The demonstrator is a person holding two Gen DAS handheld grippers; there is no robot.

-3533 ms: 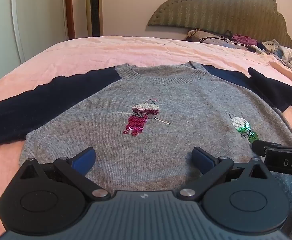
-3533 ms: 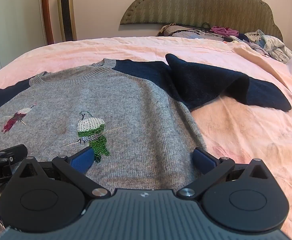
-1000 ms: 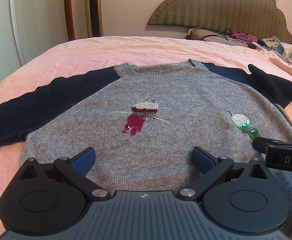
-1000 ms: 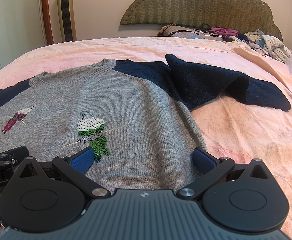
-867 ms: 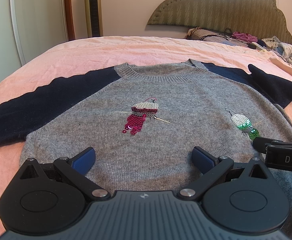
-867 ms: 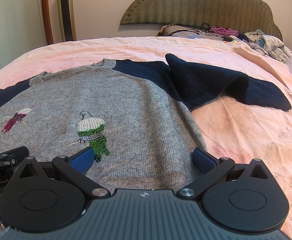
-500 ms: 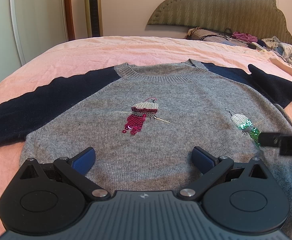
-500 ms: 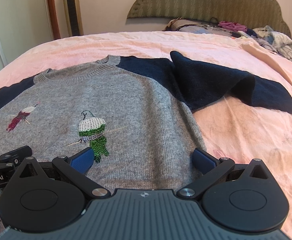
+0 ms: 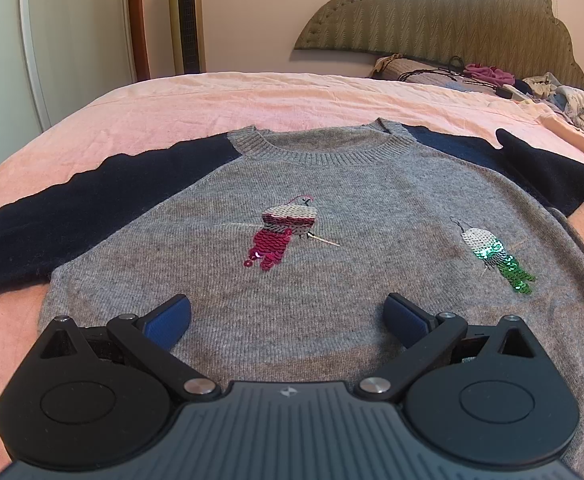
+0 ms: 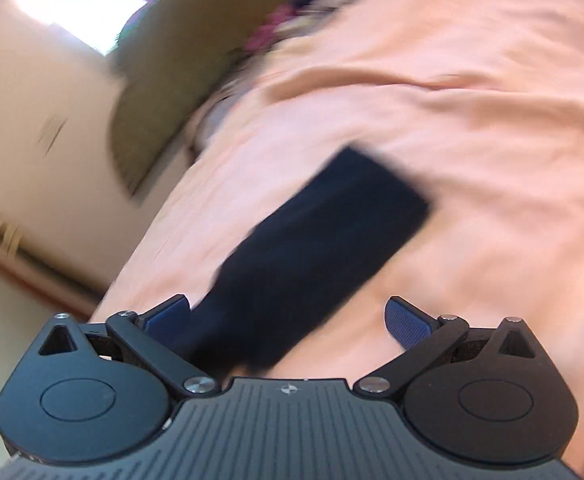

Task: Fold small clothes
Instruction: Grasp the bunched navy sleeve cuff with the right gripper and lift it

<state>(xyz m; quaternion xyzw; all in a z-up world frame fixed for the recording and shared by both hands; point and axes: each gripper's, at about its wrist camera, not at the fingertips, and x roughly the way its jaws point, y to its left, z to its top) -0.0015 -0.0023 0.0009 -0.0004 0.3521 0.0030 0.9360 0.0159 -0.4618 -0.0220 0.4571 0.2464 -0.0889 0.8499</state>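
We are holding the left gripper (image 9: 288,312) level and low, its jaws spread wide apart. We are tilting the right gripper (image 10: 288,314) sharply sideways, its jaws likewise gaping, gripping nothing.

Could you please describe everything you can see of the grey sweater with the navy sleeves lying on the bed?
The grey knitted sweater with navy sleeves lies flat, front up, on the pink bedsheet, ribbed round collar toward the headboard. Two sequin motifs decorate the chest, one magenta and white, one green and white. One navy sleeve stretches straight out; the other looks folded over on itself. The open left gripper hangs near the hem.
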